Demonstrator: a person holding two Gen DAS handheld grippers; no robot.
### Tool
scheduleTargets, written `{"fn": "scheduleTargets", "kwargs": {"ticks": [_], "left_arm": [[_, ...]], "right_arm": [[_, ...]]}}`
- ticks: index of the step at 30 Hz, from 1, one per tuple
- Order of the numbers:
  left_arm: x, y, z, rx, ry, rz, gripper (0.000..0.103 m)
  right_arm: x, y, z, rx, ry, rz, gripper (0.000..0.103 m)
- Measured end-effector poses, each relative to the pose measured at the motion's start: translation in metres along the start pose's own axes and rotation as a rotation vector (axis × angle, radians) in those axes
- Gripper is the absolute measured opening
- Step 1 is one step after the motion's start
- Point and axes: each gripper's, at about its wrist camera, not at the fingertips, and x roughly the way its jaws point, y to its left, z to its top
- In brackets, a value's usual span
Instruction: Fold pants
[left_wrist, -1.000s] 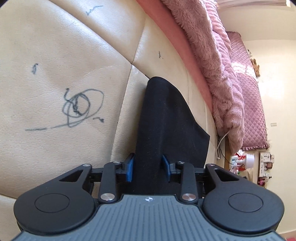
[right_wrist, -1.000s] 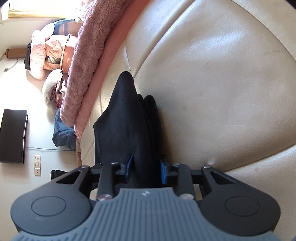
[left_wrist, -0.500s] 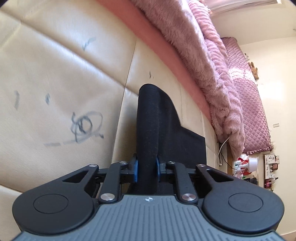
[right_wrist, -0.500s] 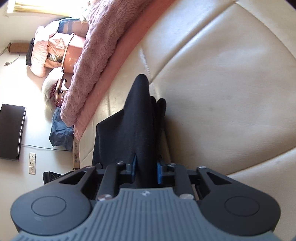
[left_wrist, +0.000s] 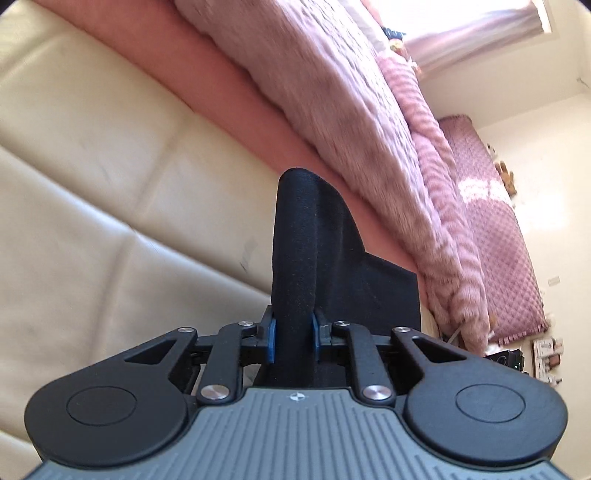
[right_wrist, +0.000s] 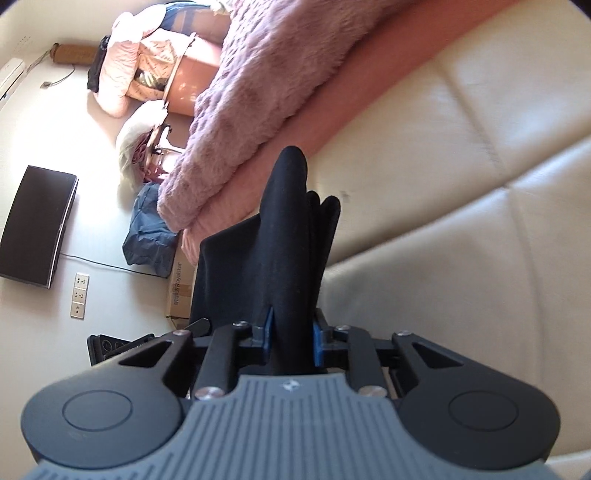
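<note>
So the black pants (left_wrist: 295, 251) are bunched into a thick fold that sticks up right between the blue pads (left_wrist: 272, 334) of the left gripper (left_wrist: 293, 336). Jaws are pulled in narrow and both pads press into the cloth, so it's a proper pinch, not just hovering around it. From that fold the fabric fans out to the right in a flat dark sheet, hanging over the cream leather sofa (left_wrist: 92, 177).

Same deal on the other side: the right gripper (right_wrist: 290, 338) has its jaws nearly together, clamped on another gathered ridge of the pants (right_wrist: 284, 236), with a couple of extra folds poking up just right of the main one and the loose sheet spreading off to the left.

Behind the pants in both views there's a fluffy pink blanket (left_wrist: 351, 122) along the sofa's edge.

The left view alone shows a quilted pink bedspread (left_wrist: 495, 236) and a bright window. Only the right view catches the black screen (right_wrist: 37, 225) on the wall, wall sockets (right_wrist: 79, 295), a cardboard box (right_wrist: 181, 288) and a blue bundle of cloth (right_wrist: 151, 236).
</note>
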Motion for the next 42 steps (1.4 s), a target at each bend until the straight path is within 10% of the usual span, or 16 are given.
{"fn": "scheduleTargets", "kwargs": {"ticks": [12,27,35,42], "left_arm": [[0.003,0.046,0.076,0.010,-0.002,0.080,0.019],[0.016,0.097,0.081,-0.024,-0.011,0.082,0.031],[-0.015,0.047,0.094,0.172,-0.172,0.214,0.028],[0.028,0.030,0.102,0.198,-0.244,0.281,0.017]], "right_arm": [[0.115,0.035,0.045,-0.049,0.052,0.016,0.016],[0.162,0.002,0.065,0.002,0.078,-0.035,0.017],[0.133,0.064,0.068,-0.350,-0.038,-0.234,0.028],[0.168,0.103,0.091,-0.495,-0.124,-0.278,0.004]]}}
